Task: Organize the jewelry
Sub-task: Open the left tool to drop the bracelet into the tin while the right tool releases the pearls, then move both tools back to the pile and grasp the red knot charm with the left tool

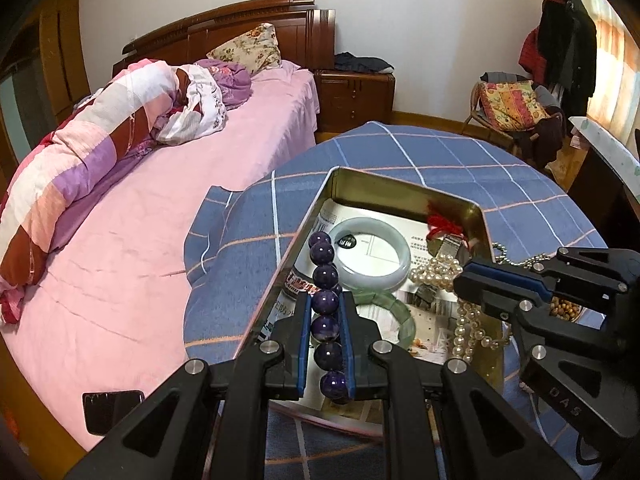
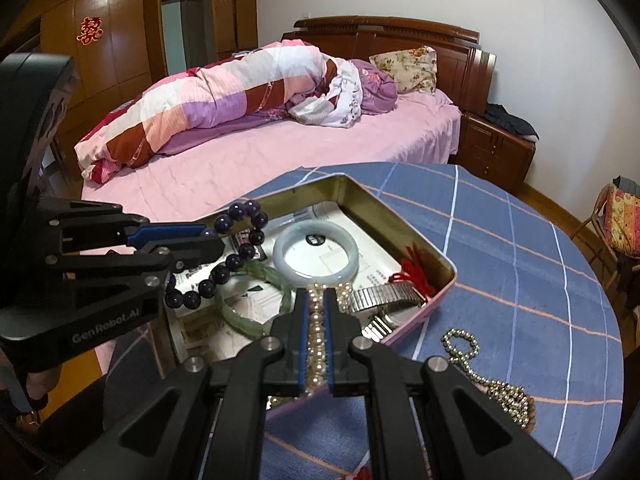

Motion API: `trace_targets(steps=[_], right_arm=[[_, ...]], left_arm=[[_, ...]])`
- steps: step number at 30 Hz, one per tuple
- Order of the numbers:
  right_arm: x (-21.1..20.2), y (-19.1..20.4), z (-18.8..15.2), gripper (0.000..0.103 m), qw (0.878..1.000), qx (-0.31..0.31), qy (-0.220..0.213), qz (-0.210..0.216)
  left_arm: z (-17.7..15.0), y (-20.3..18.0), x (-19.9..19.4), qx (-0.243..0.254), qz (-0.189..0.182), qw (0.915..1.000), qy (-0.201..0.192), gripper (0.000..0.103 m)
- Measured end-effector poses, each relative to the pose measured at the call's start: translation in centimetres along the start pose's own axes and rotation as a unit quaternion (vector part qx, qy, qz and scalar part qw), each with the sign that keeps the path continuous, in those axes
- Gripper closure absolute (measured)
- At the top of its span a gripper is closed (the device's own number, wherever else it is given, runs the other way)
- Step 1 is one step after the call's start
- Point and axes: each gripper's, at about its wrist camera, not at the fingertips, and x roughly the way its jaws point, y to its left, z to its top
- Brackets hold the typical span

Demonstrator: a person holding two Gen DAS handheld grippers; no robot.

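Observation:
An open metal tin (image 1: 400, 186) stands on the blue checked tablecloth (image 1: 440, 152). My left gripper (image 1: 326, 300) is shut on a purple bead bracelet (image 1: 325, 276), which hangs over the tin's left side. In the right wrist view that bracelet (image 2: 240, 256) loops down from the left gripper (image 2: 212, 240). My right gripper (image 2: 317, 298) is shut on a pearl strand (image 2: 318, 328) over the tin's near right part; the left wrist view shows it (image 1: 460, 280) with the pearls (image 1: 440, 268) draped below. Inside the tin lie a white jade bangle (image 2: 280, 252), a green bangle (image 2: 248, 324), a metal watch (image 2: 384, 294) and a red tassel (image 2: 412, 268).
A gold bead chain (image 2: 472, 360) lies on the cloth right of the tin. The pink bed (image 1: 140, 240) runs along the table's left edge, with a dark phone (image 1: 112, 408) on it. A chair with cushions (image 1: 512, 104) stands behind the table.

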Motion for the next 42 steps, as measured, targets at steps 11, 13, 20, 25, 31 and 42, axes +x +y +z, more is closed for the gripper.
trace_targets(steps=[11,13,20,25,31,42], right_arm=[[-0.8,-1.1,-0.2,0.048,1.000,0.020,-0.013,0.014],[-1.5,-1.5,-0.4,0.048,1.000,0.020,-0.019,0.008],[-5.6,-6.2,-2.7,0.037,0.997,0.058,-0.029,-0.033],[-8.1,-10.1,-5.8,0.033,0.992,0.106,-0.025,-0.069],[-9.5,-11.9,-8.8,0.025,0.987,0.132,-0.018,-0.086],[-10.9,-12.6,-12.1,0.021,0.985,0.146,-0.012,-0.096]], left_arm=[[0.2,0.0,-0.5,-0.011,0.013,0.9998,-0.010,0.043],[0.3,-0.6,-1.1,-0.001,0.028,0.9994,-0.022,0.036],[0.6,-1.7,-2.8,0.007,0.041,0.9982,-0.042,0.036],[0.2,-4.8,-4.1,0.030,0.036,0.9973,-0.056,0.036],[-1.1,-10.1,-5.7,0.082,0.001,0.9947,-0.062,0.036],[-4.8,-16.9,-5.1,0.135,-0.058,0.9889,-0.019,0.036]])
